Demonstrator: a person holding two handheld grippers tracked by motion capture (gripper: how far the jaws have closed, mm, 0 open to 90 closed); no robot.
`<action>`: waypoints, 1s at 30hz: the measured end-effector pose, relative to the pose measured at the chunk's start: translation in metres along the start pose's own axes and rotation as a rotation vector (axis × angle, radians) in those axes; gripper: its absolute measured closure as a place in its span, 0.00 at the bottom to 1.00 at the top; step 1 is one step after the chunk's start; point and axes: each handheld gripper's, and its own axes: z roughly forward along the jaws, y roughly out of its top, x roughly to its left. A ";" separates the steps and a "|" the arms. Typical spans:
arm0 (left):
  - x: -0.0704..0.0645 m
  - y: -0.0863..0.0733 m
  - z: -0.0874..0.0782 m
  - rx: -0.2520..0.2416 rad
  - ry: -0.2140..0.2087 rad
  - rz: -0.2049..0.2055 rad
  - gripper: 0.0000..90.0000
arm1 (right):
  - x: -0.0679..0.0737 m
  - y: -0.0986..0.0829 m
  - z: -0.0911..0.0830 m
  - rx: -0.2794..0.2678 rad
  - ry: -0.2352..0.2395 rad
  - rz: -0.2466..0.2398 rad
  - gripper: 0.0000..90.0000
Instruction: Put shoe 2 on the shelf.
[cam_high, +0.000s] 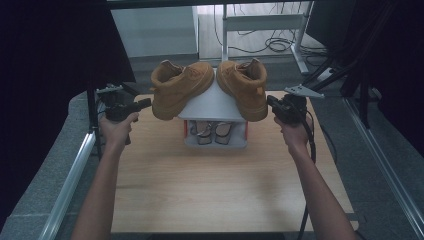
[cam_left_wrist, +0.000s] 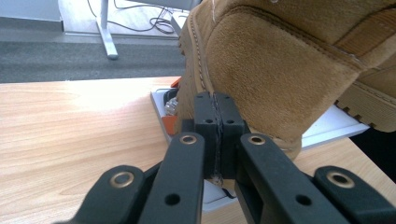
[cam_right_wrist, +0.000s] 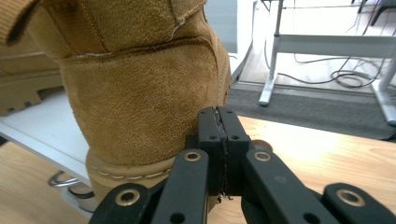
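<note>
While both tan boots rest on the white shoe box (cam_high: 207, 106) in the high view, the left gripper (cam_high: 142, 104) meets the left boot (cam_high: 181, 86) and the right gripper (cam_high: 271, 101) the right boot (cam_high: 243, 86). From the left gripper view, its jaws are clenched, empty, just beside that boot's heel. From the right gripper view, its jaws are likewise pressed together beside the right boot's heel.

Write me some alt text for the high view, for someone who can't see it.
Two tan suede boots sit on a white shoe box lid at the far side of a wooden table. A person's hands hold a black gripper on each side, the left gripper by the left boot and the right gripper by the right boot, both with jaws shut.
</note>
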 end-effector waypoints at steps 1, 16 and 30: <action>0.001 0.000 0.000 0.001 0.001 -0.001 0.99 | 0.000 0.000 0.000 0.003 -0.002 -0.008 0.99; -0.006 0.006 0.004 0.034 -0.001 0.021 0.99 | 0.008 0.007 0.004 0.023 -0.014 -0.011 0.99; -0.027 0.012 0.014 0.040 -0.032 0.047 0.99 | 0.020 0.008 0.013 0.015 0.011 -0.019 0.99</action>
